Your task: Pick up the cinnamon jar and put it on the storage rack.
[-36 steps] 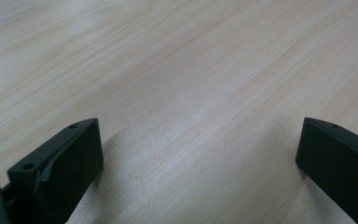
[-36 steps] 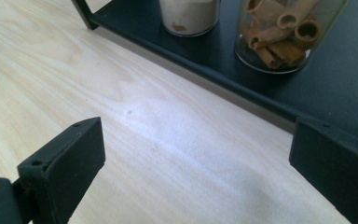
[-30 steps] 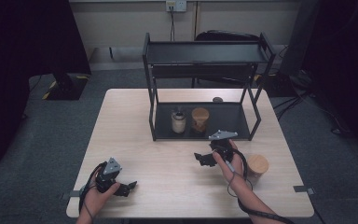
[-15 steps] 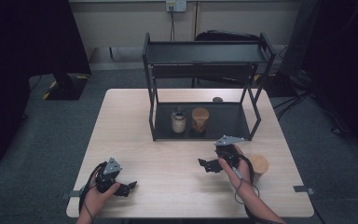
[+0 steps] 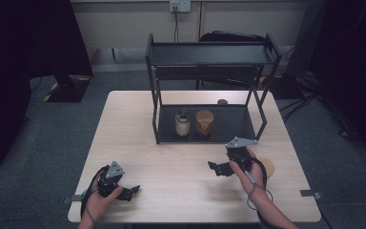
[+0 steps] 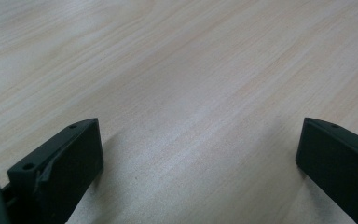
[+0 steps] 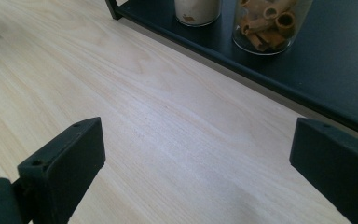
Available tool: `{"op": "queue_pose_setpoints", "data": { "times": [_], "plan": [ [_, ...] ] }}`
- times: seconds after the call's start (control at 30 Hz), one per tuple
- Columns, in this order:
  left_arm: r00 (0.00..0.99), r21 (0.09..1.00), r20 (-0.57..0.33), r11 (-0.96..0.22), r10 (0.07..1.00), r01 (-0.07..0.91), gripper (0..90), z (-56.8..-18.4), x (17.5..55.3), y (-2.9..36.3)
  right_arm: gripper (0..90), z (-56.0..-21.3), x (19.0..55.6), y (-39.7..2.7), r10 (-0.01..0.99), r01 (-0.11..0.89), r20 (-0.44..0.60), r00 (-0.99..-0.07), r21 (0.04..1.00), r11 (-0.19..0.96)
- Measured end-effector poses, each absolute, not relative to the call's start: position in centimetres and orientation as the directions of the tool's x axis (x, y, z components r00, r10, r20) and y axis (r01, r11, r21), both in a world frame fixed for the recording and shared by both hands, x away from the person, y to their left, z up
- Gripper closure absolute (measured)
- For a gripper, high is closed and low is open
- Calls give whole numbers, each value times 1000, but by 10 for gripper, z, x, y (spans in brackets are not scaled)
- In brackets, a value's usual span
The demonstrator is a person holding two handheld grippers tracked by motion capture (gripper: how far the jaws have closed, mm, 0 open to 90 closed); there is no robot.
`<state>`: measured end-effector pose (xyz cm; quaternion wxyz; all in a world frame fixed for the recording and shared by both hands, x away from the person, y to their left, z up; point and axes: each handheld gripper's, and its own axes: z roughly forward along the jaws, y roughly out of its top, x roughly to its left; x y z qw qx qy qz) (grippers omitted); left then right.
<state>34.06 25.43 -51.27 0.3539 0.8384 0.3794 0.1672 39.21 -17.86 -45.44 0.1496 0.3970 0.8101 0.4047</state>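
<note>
High view, left to right: left gripper (image 5: 124,192) low at the near-left corner of the table (image 5: 133,129), jaws spread wide over bare wood with nothing between them, parked well apart from the work, likely to keep out of the way. Black two-tier rack (image 5: 209,52) at the far middle, on its lower shelf a pale jar (image 5: 182,124) just beside a clear jar of brown tubes (image 5: 204,121), both upright, set toward the shelf's left-middle where an approach from the front stays open. Right gripper (image 5: 221,168) near the rack's front edge, jaws likewise wide apart and empty, aimed toward the shelf; seemingly lined up for a reach at one of the jars. Round wooden lid (image 5: 268,166) flat on the table just right of that hand, probably for a jar.

Right gripper view: clear jar of brown tubes (image 7: 271,23) ahead, uncapped as far as can be told.
</note>
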Motion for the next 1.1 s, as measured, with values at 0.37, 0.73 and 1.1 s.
{"op": "queue_pose_setpoints", "data": {
  "times": [0.37, 0.73, 1.1],
  "plan": [
    [656, 720, 12, -462, 754, 518, 1, -513, 341, 254, 23, -444, 386, -194, 771, 511, 57, -634, 780, 362],
    [656, 720, 12, -461, 755, 518, 1, -513, 341, 254, 23, -437, 382, -219, 795, 512, 34, -606, 781, 357],
    [656, 720, 12, -461, 755, 518, 1, -513, 341, 254, 22, -439, 377, -236, 807, 513, 7, -590, 776, 368]
  ]
}}
